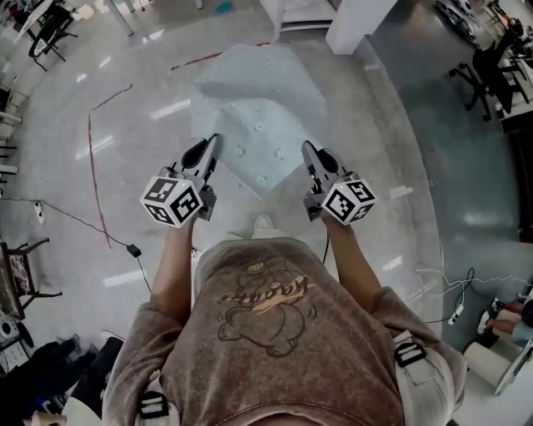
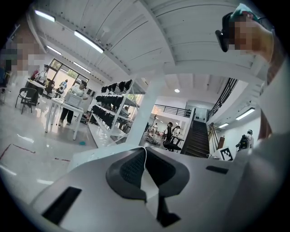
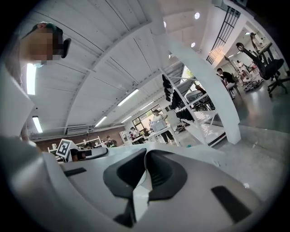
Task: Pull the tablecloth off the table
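Note:
A pale, dotted tablecloth [image 1: 254, 100] stretches ahead of me, and its near corner hangs between my two grippers. The table under it is hidden. My left gripper [image 1: 212, 141] is shut on the cloth's left edge. In the left gripper view a thin white fold [image 2: 152, 190] is pinched between the dark pads [image 2: 129, 170] of the left gripper [image 2: 144, 152]. My right gripper [image 1: 306, 148] is shut on the right edge. In the right gripper view a white strip of cloth [image 3: 140, 197] runs out of the closed jaws of the right gripper [image 3: 146, 156].
The grey polished floor carries red tape lines [image 1: 93, 158] and a cable with a plug [image 1: 133, 250] at the left. A chair [image 1: 21, 279] stands at the left, an office chair [image 1: 483, 75] at the top right, a white pillar [image 1: 358, 21] beyond the cloth. Racks [image 2: 113, 108] and people stand farther off.

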The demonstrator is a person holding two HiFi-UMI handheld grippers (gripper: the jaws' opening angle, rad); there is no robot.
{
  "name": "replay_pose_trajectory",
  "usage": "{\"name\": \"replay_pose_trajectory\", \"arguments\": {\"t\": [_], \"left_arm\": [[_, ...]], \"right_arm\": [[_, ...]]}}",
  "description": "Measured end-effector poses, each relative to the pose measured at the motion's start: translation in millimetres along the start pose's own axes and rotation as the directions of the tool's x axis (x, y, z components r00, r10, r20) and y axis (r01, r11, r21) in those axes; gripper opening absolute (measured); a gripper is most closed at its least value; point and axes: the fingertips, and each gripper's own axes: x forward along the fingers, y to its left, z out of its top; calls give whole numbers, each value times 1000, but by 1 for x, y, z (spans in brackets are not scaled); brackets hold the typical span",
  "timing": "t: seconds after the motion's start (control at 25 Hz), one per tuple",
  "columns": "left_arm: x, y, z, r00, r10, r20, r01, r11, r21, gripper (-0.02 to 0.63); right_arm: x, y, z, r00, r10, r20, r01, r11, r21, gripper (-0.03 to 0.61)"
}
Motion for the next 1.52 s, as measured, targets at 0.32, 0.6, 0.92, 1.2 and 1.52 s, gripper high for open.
{"name": "replay_pose_trajectory", "arguments": {"t": [0.32, 0.6, 0.92, 1.2, 1.52], "left_arm": [[-33, -4, -2, 1000, -29, -11, 29, 1000, -4, 20], [-70, -4, -6, 997, -69, -19, 69, 998, 9, 20], [-98, -18, -11, 995, -97, -20, 97, 995, 28, 20], [-103, -33, -12, 997, -73, -18, 73, 997, 21, 20], [-108, -41, -8, 1000, -26, 13, 25, 999, 32, 20]], "right_arm": [[-15, 32, -13, 999, -31, 13, 31, 1000, -2, 8], [-28, 67, -35, 998, -62, 25, 62, 998, 4, 8], [-50, 94, -47, 996, -82, 38, 82, 997, -9, 8], [-62, 96, -47, 999, -50, 18, 51, 999, -19, 8], [-64, 97, -47, 1000, 30, -3, -30, 999, -33, 8]]}}
